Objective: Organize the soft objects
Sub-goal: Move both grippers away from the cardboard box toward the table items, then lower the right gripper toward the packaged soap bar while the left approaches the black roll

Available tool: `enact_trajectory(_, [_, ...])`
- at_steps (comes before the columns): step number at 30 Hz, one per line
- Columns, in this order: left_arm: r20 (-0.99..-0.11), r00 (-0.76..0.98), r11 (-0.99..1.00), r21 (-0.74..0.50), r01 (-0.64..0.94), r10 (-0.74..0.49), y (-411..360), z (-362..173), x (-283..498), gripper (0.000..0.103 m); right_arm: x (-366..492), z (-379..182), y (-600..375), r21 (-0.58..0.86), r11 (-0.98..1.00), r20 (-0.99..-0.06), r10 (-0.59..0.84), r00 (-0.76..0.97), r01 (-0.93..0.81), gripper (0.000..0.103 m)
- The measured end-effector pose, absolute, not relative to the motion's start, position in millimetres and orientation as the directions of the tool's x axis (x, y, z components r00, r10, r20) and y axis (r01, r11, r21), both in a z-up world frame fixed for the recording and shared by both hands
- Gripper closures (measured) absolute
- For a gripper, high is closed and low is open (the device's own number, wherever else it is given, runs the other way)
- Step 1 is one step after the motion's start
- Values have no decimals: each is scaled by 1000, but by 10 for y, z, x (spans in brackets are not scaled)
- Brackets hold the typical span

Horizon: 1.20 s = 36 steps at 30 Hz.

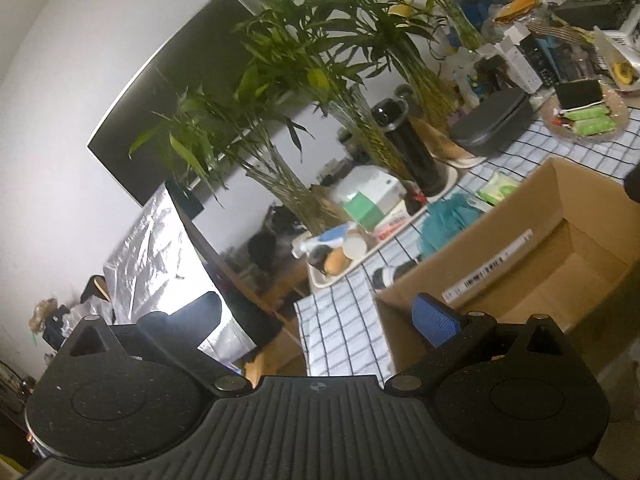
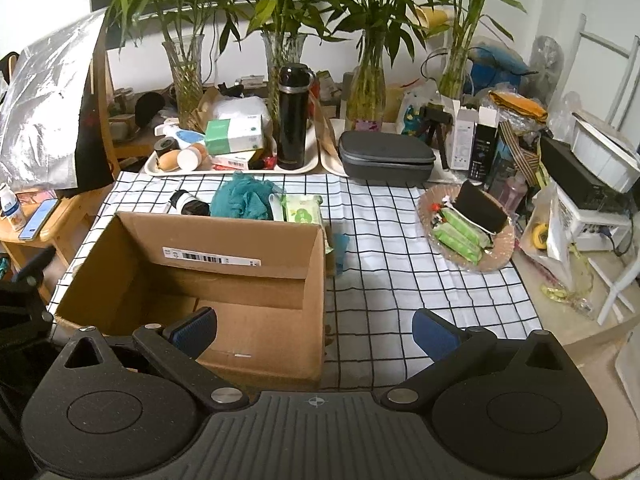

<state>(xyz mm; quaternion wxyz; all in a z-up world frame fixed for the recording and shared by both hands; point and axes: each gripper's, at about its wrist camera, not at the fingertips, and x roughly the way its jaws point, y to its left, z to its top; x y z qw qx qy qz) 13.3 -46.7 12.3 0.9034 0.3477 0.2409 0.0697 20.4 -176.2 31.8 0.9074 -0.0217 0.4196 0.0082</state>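
Clearly, you held both grippers wide apart and empty. Your right gripper (image 2: pixel 314 332) hovered over the near edge of the checked cloth (image 2: pixel 400 280), its left pad above the near wall of the cardboard box (image 2: pixel 256 320). Your left gripper (image 1: pixel 320 318) hung off the table's corner, tilted, with the same box at its 2 o'clock.

From the right wrist view, the box looked empty, open side up. The soft things lay behind it: a teal mesh sponge (image 2: pixel 242 198) at 11 o'clock, touching the box's far wall, and a pale green wipes pack (image 2: pixel 302 210) at 12 o'clock just beside it. A small dark bottle (image 2: pixel 188 203) lay against the sponge's left side. A plate of green packets (image 2: pixel 466 232) sat at 2 o'clock, well apart.

The risk, as I judged it, was in the reach. To get the sponge you had to pass over the box, and a low approach could catch its far wall and shove it. The mesh could also snag the bottle and drag it along. A black flask (image 2: pixel 292 120) stood on the tray just behind, so an overshoot could tip it.
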Motion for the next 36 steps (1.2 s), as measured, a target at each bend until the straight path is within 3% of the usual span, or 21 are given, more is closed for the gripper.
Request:
enact_trajectory(5, [-366, 883, 740, 672, 33, 294, -482, 115, 228, 0, 307, 236, -1792, -30, 999, -777, -4, 629, -31, 0])
enact_trajectory(15, [-569, 801, 833, 523, 178, 187, -327, 28, 542, 0, 508, 157, -1852, -6, 1000, -782, 12, 623, -27, 0])
enact_trajectory(24, [-757, 653, 941, 195, 277, -35, -50, 37, 841, 0, 708, 139, -1958, 9, 1000, -761, 24, 649, -27, 0])
enact_trajectory(36, [-746, 560, 932, -294, 210, -361, 496, 116, 1255, 0, 1025, 49, -2133, 36, 999, -719, 35, 694, -13, 0])
